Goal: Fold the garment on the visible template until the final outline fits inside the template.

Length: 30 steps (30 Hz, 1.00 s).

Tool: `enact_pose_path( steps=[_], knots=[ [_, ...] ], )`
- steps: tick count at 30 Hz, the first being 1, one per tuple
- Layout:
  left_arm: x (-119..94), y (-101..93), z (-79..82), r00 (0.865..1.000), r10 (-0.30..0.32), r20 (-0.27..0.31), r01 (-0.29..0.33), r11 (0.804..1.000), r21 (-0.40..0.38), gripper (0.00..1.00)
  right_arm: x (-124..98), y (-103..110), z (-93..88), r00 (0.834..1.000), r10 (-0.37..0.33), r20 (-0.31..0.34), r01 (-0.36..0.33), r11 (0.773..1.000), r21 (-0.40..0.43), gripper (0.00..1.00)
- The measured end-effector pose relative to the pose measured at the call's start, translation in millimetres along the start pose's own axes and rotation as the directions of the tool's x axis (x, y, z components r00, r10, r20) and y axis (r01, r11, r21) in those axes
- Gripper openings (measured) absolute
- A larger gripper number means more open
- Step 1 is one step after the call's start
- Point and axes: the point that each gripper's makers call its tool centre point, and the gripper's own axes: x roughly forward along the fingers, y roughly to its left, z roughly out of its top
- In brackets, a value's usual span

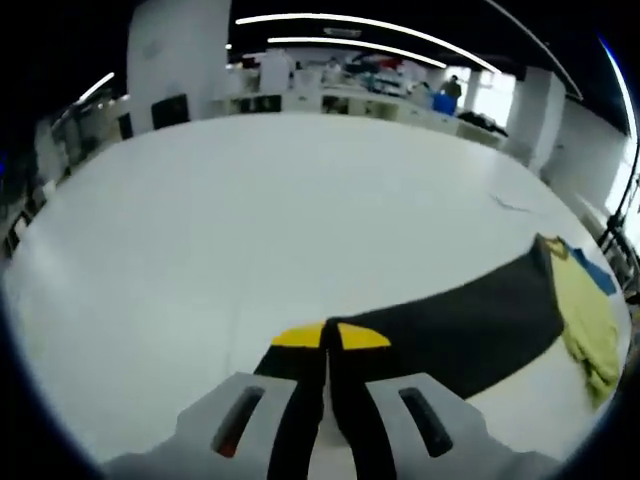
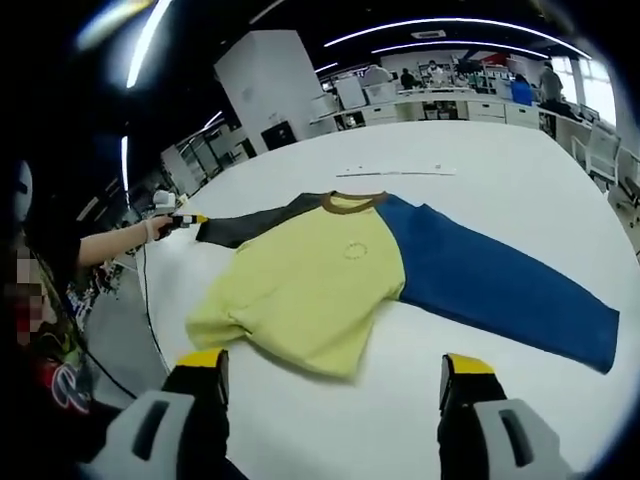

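A long-sleeved shirt lies spread on the white table point(image 2: 500, 150). It has a yellow body point(image 2: 310, 280), a brown collar point(image 2: 350, 203), a blue sleeve point(image 2: 490, 275) and a black sleeve point(image 2: 250, 225). My left gripper point(image 1: 326, 337) is shut on the cuff end of the black sleeve point(image 1: 460, 330), which runs right toward the yellow body point(image 1: 585, 320). In the right gripper view the left gripper point(image 2: 186, 219) shows at that cuff, held by a person's hand point(image 2: 150, 228). My right gripper point(image 2: 335, 372) hovers open just before the shirt's near hem, nothing between its jaws.
A thin pale strip point(image 2: 400, 172) lies on the table beyond the collar. The table edge point(image 2: 150, 320) curves close on the left, with a person standing beside it. Desks and a white pillar point(image 2: 270, 85) stand far behind.
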Motion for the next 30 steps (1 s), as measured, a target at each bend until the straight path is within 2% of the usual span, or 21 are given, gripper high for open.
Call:
enact_pose_path(
  steps=[5, 14, 15, 17, 18, 19, 21, 27, 30],
  knots=[
    [9.8, 1.3, -7.9, 0.999, 0.007, -0.031, -0.007, 1.0, 0.01, 0.0, 2.0, -4.3, 2.6, 1.0, -0.021, 0.023, 0.021, 1.0, -0.01, 0.88],
    [10.7, 1.8, -12.7, 0.999, 0.005, -0.039, -0.006, 1.0, -0.012, 0.02, 5.7, -2.1, 0.5, 1.0, -0.016, 0.017, 0.016, 1.0, -0.003, 0.88],
    [10.1, 1.2, -12.7, 0.999, 0.003, -0.035, -0.004, 1.0, -0.011, 0.04, 6.2, -1.2, 0.3, 1.0, -0.013, 0.015, 0.014, 1.0, -0.006, 0.88],
    [9.5, 2.7, -12.6, 0.999, 0.008, -0.033, -0.008, 1.0, 0.009, 0.17, 6.4, -0.4, -0.1, 1.0, -0.011, 0.013, 0.011, 1.0, -0.01, 0.88],
    [7.9, 8.4, -12.0, 0.999, 0.038, -0.031, -0.038, 0.999, 0.024, 0.24, 6.3, -0.3, -0.1, 1.0, -0.011, 0.013, 0.011, 1.0, -0.01, 0.88],
    [6.3, 8.5, -11.3, 0.999, 0.041, -0.027, -0.04, 0.999, 0.033, 0.34, 6.1, -0.1, -0.4, 1.0, -0.01, 0.012, 0.01, 1.0, -0.008, 0.88],
    [0.0, 9.9, -8.7, 0.999, 0.052, -0.012, -0.052, 0.998, 0.032, 0.43, 5.8, -0.4, -0.4, 1.0, -0.012, 0.014, 0.012, 1.0, -0.01, 0.88],
    [-19.0, 5.5, -1.0, 0.999, 0.043, 0.033, -0.044, 0.997, 0.06, 0.5, 6.9, 2.0, 1.2, 1.0, -0.004, 0.025, 0.004, 1.0, -0.012, 0.88],
    [-32.7, -5.0, 1.8, 0.998, 0.024, 0.059, -0.029, 0.996, 0.081, 0.5, 8.0, 4.4, 3.2, 0.999, 0.004, 0.032, -0.003, 1.0, -0.014, 0.88]
  ],
)
